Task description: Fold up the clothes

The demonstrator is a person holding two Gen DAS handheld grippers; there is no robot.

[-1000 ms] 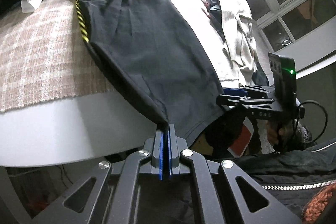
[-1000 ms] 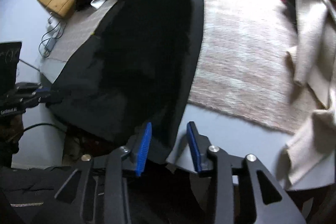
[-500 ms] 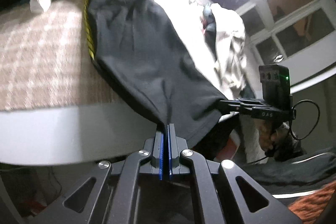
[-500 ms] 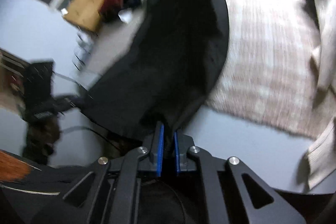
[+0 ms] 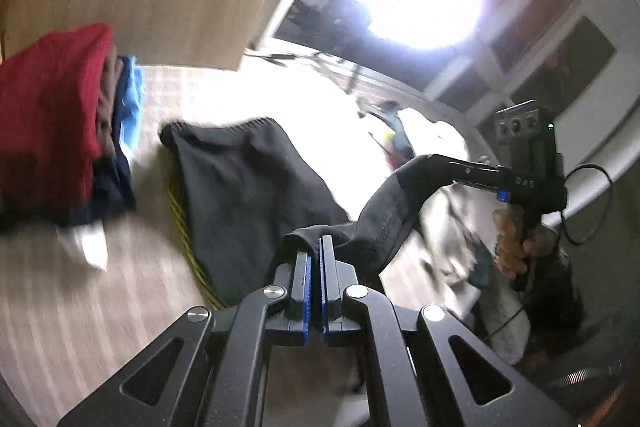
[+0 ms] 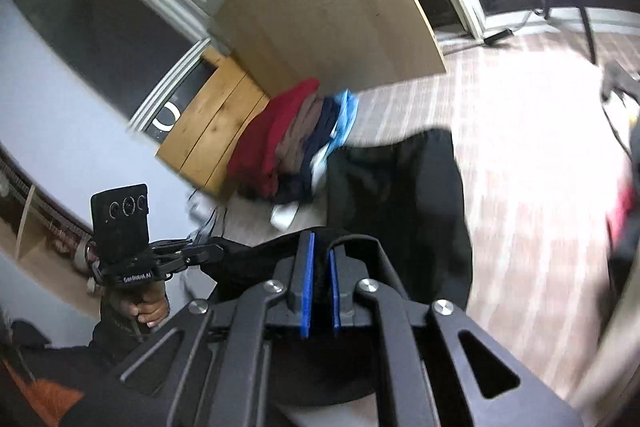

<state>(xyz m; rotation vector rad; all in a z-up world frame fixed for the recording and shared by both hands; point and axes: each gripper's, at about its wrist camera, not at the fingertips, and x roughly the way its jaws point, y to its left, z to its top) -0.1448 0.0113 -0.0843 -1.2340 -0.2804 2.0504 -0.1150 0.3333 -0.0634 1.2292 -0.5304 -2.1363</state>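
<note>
Fingers (image 5: 326,255) of both grippers are clamped on the dark grey fabric garment's (image 5: 248,187) hem, raised mid-frame so it can be folded over.

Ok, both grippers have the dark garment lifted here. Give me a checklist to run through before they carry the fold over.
1. Left gripper shut on the black garment: ok.
2. Right gripper shut on its hem: ok.
3. Hem taut between the grippers: not ok, it sags.
4. Far end resting on the plaid cloth: ok.
5. Folded stack apart from the garment: cannot tell, they look close.
6. Garment free of wrinkles: cannot tell, blurred.
</note>
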